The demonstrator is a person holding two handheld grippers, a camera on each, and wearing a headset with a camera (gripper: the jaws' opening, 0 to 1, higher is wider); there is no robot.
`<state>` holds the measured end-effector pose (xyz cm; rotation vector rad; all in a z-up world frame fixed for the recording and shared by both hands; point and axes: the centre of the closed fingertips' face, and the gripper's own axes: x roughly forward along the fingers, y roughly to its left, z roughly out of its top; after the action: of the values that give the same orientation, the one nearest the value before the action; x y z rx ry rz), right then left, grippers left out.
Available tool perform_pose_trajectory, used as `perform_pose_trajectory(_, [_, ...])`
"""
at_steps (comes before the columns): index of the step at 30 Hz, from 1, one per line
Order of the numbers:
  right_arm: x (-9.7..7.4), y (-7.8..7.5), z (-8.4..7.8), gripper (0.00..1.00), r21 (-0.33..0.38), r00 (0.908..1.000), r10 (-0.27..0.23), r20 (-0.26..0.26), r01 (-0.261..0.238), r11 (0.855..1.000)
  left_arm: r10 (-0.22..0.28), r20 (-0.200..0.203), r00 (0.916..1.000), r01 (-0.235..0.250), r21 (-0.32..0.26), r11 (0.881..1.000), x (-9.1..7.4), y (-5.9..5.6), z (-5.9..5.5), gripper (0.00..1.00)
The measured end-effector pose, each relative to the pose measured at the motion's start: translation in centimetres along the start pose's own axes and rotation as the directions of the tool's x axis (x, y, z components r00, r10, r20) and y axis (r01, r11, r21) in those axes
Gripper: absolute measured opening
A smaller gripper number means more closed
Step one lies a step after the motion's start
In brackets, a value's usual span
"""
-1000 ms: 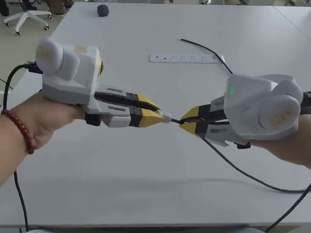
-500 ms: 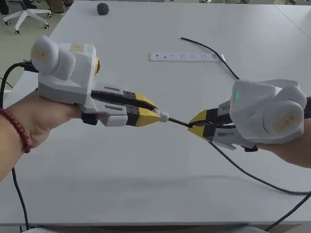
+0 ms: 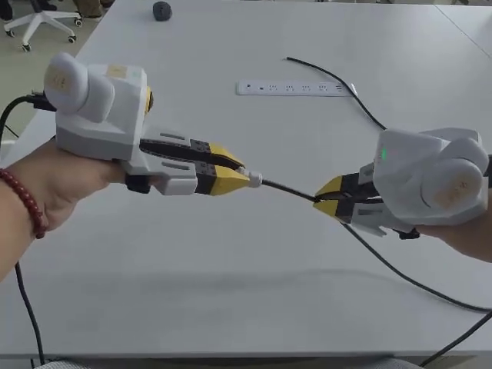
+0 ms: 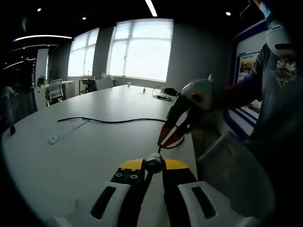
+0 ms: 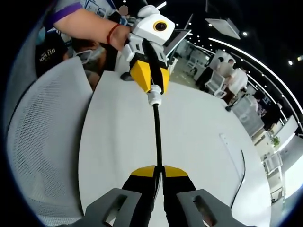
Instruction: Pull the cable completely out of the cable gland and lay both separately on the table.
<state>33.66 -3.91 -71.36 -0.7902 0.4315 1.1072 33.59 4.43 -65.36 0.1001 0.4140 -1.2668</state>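
Pinches the cable gland point(image 3: 254, 181) in the closed fingers of the left gripper point(image 3: 246, 178), up above the bench point(image 3: 231, 261). Nips the black cable point(image 3: 288, 190) in the closed fingers of the right gripper point(image 3: 323, 198), with a tight stretch between the two. Seems to end inside the gland, though hard to see.

The table point(image 3: 231, 261) looks matt, the cable point(image 3: 288, 190) smooth, the cable gland point(image 3: 252, 181) plastic.

Bright, soft-shadowed head view; fisheye-warped gripper views, glaring windows point(image 4: 141, 49).
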Motion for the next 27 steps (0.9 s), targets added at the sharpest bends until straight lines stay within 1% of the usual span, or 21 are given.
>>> perform_pose_trajectory(4, [0.0, -0.1, -0.9, 0.00, 0.011, 0.9998, 0.000, -0.018, 0.000, 1.000, 0.002, -0.010, 0.9999, -0.002, -0.002, 1.000, 0.1, 0.2, -0.4, 0.15])
perform_pose_trajectory(11, [-0.1, -0.3, -1.4, 0.00, 0.007, 0.9995, -0.004, -0.032, 0.004, 1.000, 0.005, -0.013, 0.9999, -0.005, -0.009, 1.000, 0.3, 0.4, -0.7, 0.15])
perform_pose_trajectory(14, [-0.2, -0.5, -1.5, 0.00, 0.001, 0.9992, -0.011, -0.039, 0.011, 1.000, 0.007, -0.010, 0.9999, -0.008, -0.007, 1.000, 0.3, 0.4, -0.6, 0.15])
perform_pose_trajectory(18, [-0.3, -0.5, -2.1, 0.00, 0.006, 0.9985, -0.011, -0.054, 0.011, 1.000, 0.010, -0.010, 0.9999, -0.010, -0.011, 1.000, 0.1, 0.5, -0.6, 0.15])
perform_pose_trajectory(21, [-0.4, -0.9, -2.8, 0.00, 0.018, 0.9975, -0.021, -0.068, 0.022, 1.000, 0.015, -0.014, 0.9998, -0.016, -0.012, 1.000, 0.0, 0.5, -0.8, 0.15])
perform_pose_trajectory(22, [-0.4, -1.0, -3.0, 0.00, 0.018, 0.9972, -0.026, -0.070, 0.027, 0.999, 0.016, -0.011, 0.9998, -0.016, -0.014, 1.000, 0.0, 0.5, -0.8, 0.15])
perform_pose_trajectory(24, [-0.4, -1.4, -3.5, 0.00, 0.040, 0.9961, -0.032, -0.082, 0.035, 0.999, 0.020, -0.009, 0.9998, -0.020, -0.017, 1.000, 0.0, 0.6, -0.8, 0.15])
perform_pose_trajectory(26, [-0.5, -1.7, -3.6, 0.00, 0.044, 0.9956, -0.044, -0.083, 0.048, 0.998, 0.019, -0.004, 0.9998, -0.020, -0.021, 1.000, -0.1, 0.6, -0.8, 0.15])
perform_pose_trajectory(27, [-0.5, -1.9, -3.8, 0.00, 0.053, 0.9951, -0.041, -0.091, 0.046, 0.998, 0.022, -0.003, 0.9997, -0.022, -0.021, 1.000, -0.1, 0.6, -0.7, 0.15])
